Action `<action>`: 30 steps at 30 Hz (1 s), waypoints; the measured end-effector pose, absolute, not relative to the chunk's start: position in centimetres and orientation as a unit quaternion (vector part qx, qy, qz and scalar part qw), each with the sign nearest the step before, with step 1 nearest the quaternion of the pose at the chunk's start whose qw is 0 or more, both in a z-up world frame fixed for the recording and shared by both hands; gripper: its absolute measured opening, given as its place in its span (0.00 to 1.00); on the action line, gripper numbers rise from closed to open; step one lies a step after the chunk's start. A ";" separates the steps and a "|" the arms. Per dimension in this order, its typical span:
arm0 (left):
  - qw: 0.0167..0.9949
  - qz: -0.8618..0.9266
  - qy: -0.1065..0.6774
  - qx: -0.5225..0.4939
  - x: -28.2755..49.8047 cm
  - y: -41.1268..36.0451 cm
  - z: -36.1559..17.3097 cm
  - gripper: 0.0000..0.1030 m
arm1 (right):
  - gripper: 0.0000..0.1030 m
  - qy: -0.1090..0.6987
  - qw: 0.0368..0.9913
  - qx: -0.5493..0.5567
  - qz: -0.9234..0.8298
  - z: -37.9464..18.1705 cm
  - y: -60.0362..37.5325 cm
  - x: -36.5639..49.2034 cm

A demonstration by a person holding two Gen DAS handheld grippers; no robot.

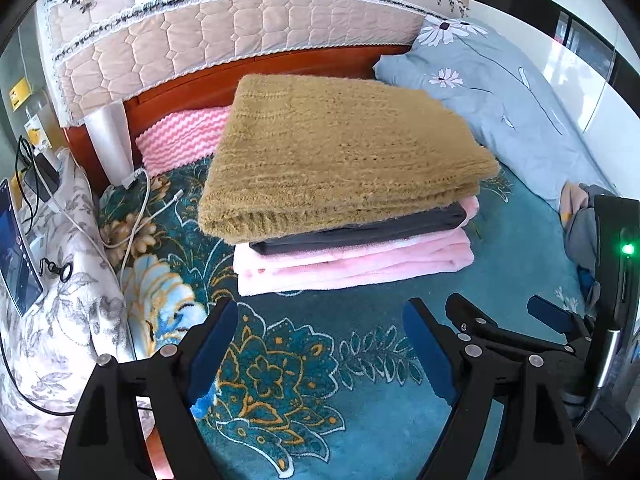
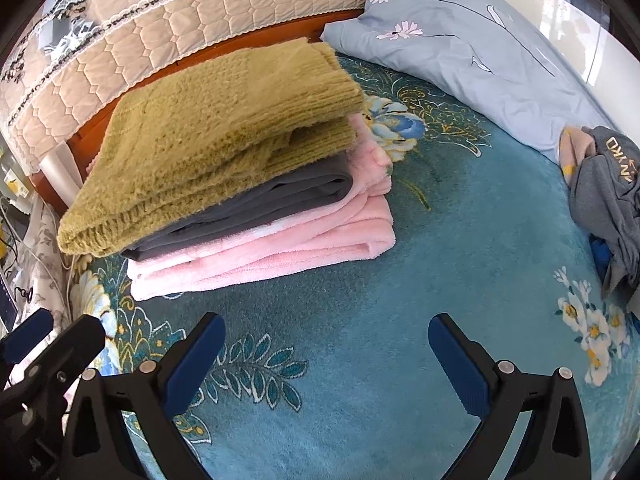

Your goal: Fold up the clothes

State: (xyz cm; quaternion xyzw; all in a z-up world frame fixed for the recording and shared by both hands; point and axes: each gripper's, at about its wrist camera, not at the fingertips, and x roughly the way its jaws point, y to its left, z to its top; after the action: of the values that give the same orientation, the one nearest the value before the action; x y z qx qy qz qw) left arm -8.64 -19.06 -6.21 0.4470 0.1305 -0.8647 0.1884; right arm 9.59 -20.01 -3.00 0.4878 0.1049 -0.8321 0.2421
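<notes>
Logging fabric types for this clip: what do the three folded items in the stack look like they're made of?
Top olive-tan sweater: chunky knit, probably wool or acrylic, with visible ribbing and a fuzzy surface. Middle dark grey garment: thin, smooth, matte woven or jersey cloth, folding flat; which one is unclear. Bottom pink item: plush fleece or terry by its soft, short nap.

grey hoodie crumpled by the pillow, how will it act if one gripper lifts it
The grey hoodie lies in a loose crumpled heap, so it will probably hang floppy and unfurl. It looks soft and light, likely easy to lift. Folds may drag across the blanket.
</notes>
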 end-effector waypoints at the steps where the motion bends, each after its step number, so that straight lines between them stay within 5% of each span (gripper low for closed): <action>1: 0.191 -0.862 0.136 0.450 -8.6 -19.3 -6.4 0.82 | 1.00 0.108 0.243 0.486 -0.832 -3.0 -20.1 9.7; 30: 0.210 -0.812 0.226 0.495 -8.4 -21.5 -9.9 0.82 | 1.00 0.130 0.247 0.491 -0.825 -3.7 -21.0 9.8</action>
State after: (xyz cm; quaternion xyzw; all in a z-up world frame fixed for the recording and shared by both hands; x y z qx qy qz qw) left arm -8.37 -21.54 -9.88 0.4946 0.2263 -0.8124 0.2104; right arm 9.75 -20.97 -3.75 0.4909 0.1298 -0.8253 0.2472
